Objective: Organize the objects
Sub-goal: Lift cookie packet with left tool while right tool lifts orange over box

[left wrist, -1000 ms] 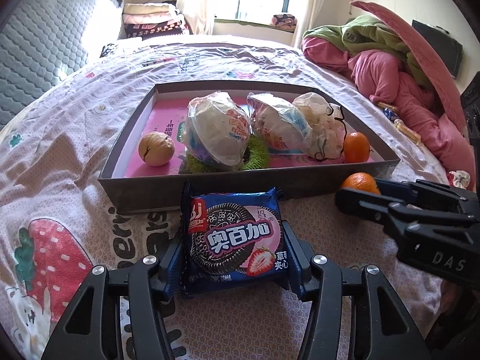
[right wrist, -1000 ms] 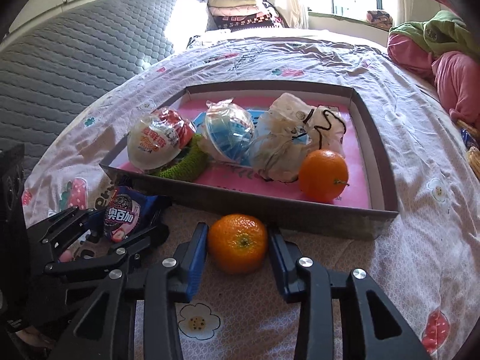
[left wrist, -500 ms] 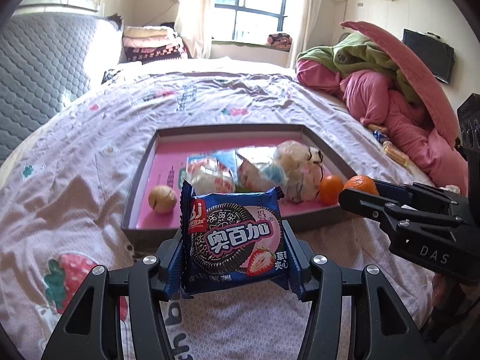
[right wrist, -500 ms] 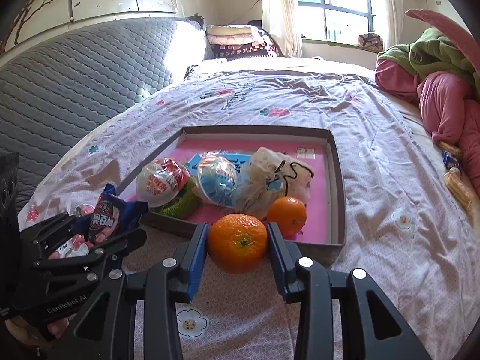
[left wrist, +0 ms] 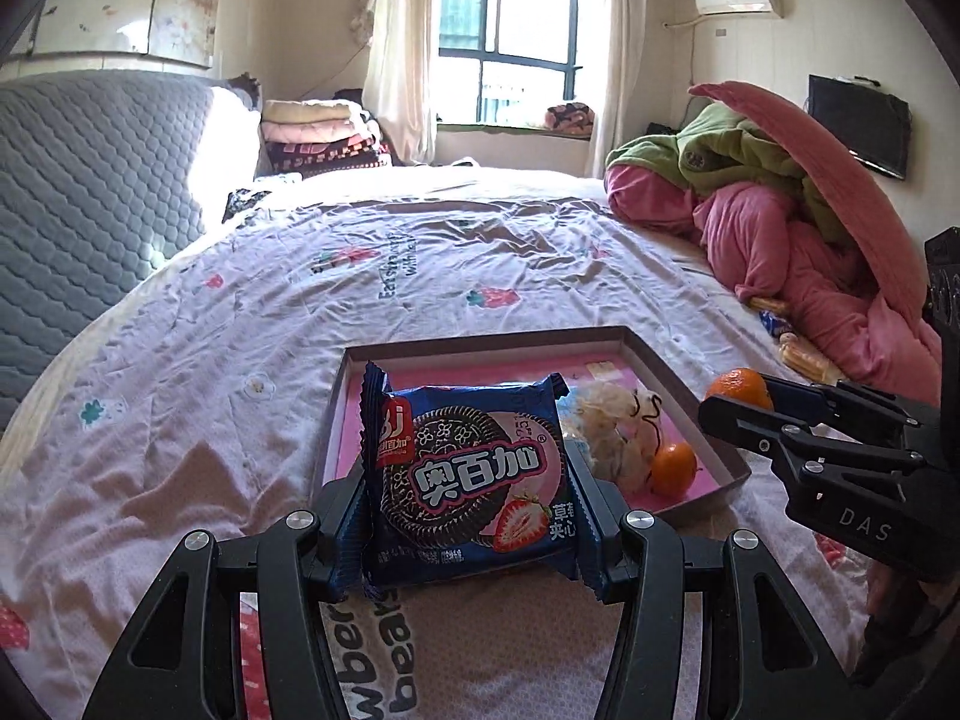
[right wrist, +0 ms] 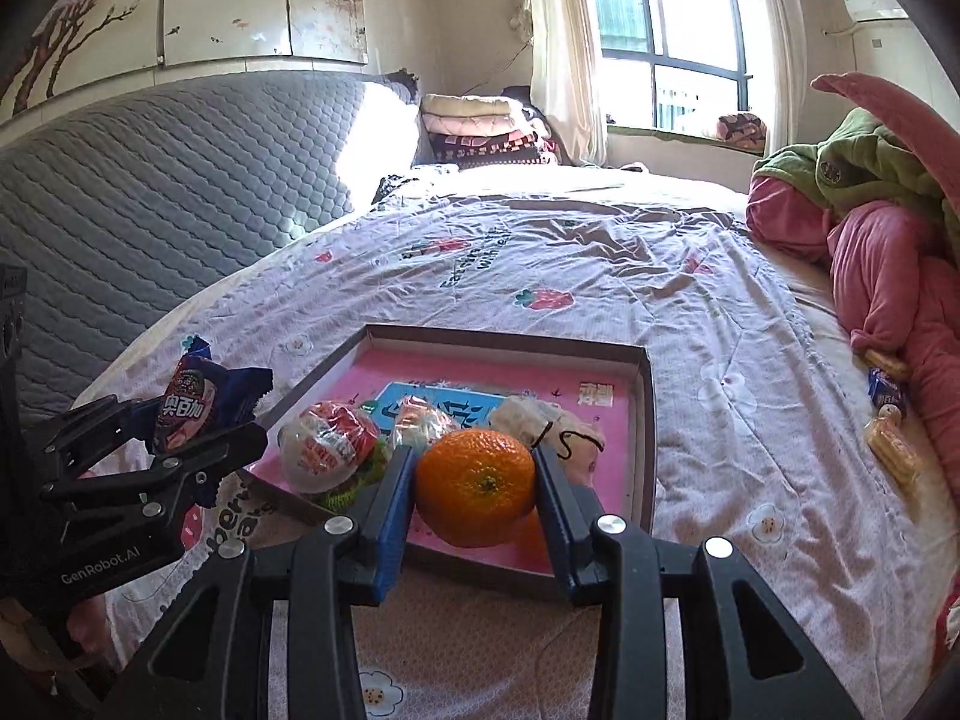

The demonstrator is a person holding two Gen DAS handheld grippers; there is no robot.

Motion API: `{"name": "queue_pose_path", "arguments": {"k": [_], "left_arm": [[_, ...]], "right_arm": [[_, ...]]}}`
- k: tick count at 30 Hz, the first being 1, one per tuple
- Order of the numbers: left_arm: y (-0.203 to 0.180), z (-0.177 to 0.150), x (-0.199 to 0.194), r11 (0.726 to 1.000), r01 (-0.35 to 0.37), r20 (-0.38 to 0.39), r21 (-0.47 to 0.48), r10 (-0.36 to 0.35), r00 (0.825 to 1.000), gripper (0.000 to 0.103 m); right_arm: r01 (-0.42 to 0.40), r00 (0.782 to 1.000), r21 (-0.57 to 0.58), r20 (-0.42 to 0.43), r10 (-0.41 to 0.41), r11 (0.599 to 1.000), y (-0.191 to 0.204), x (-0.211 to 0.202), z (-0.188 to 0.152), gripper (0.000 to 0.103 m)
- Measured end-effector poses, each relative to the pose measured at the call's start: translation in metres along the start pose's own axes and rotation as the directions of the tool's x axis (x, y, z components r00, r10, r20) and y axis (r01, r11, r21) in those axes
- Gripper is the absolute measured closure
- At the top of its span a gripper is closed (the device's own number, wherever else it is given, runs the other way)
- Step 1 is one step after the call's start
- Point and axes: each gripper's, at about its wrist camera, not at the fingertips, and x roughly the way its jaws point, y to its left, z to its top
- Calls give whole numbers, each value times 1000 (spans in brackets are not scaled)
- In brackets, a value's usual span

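Left wrist view: at the bottom centre, the left gripper (left wrist: 468, 531) has its fingers closed on a blue plastic packet of chocolate sandwich cookies (left wrist: 471, 483), held above the bed. At the right edge the right gripper (left wrist: 735, 405) carries a round orange mandarin (left wrist: 738, 387).

Right wrist view: at the bottom centre, the blue pads of the right gripper (right wrist: 474, 495) press both sides of this mandarin (right wrist: 475, 486). Behind it, in the middle of the frame, a shallow grey cardboard tray with pink floor (right wrist: 645, 420) lies on the flowered pink bed sheet (right wrist: 600, 264). Inside the tray are a white and red wrapped round snack (right wrist: 327, 447), a crumpled white plastic bag (right wrist: 540, 417) and a second, mostly hidden orange fruit (right wrist: 531, 531). At the far right lies a heap of pink and green blankets (right wrist: 870, 228).
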Motion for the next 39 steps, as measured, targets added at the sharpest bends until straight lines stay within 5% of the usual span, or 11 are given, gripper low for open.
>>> {"name": "queue_pose_path", "arguments": {"k": [20,39], "left_arm": [[64,9,27,996,-78,-11,-45,78,997,46],[49,-36,78,997,-67,-103,-25,64,993,46]], "right_arm": [[17,1000,-22,-16,-17,1000,2,29,14,63],[36,991,-64,-124,-43,997,6,71,-13,63]]}}
